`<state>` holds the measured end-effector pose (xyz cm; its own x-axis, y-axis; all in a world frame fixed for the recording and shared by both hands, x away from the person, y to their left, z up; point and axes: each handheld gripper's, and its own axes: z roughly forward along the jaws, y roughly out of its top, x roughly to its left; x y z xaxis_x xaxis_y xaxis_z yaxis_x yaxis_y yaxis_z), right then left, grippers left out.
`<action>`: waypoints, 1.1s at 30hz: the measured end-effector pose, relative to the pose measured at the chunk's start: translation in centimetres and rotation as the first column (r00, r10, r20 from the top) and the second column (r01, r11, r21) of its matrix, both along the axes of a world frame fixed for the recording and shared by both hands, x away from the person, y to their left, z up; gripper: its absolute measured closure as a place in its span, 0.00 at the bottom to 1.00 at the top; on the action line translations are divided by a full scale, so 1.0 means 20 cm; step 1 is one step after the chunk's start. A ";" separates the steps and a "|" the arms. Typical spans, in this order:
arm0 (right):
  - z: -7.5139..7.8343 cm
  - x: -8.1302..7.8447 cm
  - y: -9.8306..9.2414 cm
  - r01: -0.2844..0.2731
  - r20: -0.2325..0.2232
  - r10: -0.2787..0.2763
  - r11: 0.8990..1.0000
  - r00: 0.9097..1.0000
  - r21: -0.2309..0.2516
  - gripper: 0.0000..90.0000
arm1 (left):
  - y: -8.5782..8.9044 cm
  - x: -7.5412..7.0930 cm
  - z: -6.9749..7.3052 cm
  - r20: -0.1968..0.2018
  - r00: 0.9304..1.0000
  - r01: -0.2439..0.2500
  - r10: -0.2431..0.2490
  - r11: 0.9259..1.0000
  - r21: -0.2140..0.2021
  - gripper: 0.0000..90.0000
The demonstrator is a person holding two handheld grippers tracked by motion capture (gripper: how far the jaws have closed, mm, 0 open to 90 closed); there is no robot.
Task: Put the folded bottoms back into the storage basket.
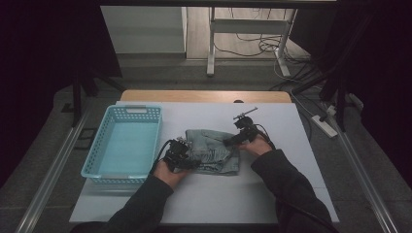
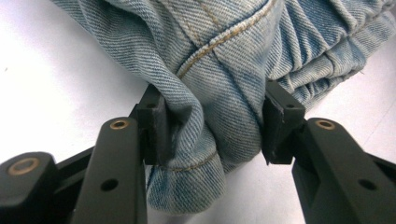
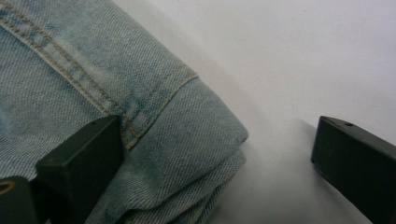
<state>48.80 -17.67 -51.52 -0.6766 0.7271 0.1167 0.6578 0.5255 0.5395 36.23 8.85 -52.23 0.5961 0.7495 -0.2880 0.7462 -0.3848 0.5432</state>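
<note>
Left gripper (image 2: 212, 128) is clamping the folded jeans (image 1: 214, 150); right gripper (image 3: 217, 156) is standing apart around a corner. The jeans are lying outside the basket (image 1: 99, 145) at nine o'clock, so moving them is remaining.

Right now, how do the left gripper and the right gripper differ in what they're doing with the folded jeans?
The left gripper is clamped on a bunched fold of the folded jeans, pads pressing both sides; the right gripper stands wide, one jaw resting on the denim, the other apart over the white tabletop. In the high view the left gripper sits at the jeans' left edge, the right at their upper right corner. Both are hand-held, with black jaws.
</note>
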 end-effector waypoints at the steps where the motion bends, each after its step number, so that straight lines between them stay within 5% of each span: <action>1: 0.00 0.00 0.00 -0.011 0.001 0.011 1.000 1.000 0.003 0.07 | 0.00 0.00 0.00 0.000 1.000 0.000 0.000 1.000 0.000 0.57; 7: 0.02 -0.02 0.00 -0.069 -0.022 0.070 0.996 0.997 0.051 0.36 | 0.00 0.00 0.00 0.003 1.000 0.001 -0.001 1.000 -0.002 0.57; 21: 0.06 -0.02 -0.02 -0.065 -0.083 0.074 0.993 0.994 0.098 0.72 | 0.00 0.00 0.00 -0.002 1.000 -0.012 0.012 1.000 -0.009 0.57; 33: 0.11 -0.05 0.01 -0.085 -0.039 0.087 0.995 0.995 0.061 0.78 | 0.00 0.00 0.01 -0.029 0.998 -0.055 0.054 0.998 -0.027 0.66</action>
<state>47.75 -17.49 -49.34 -0.7301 0.6572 0.1872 0.6339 0.5491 0.5446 36.20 8.76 -52.02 0.5456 0.7723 -0.3255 0.7812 -0.3280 0.5312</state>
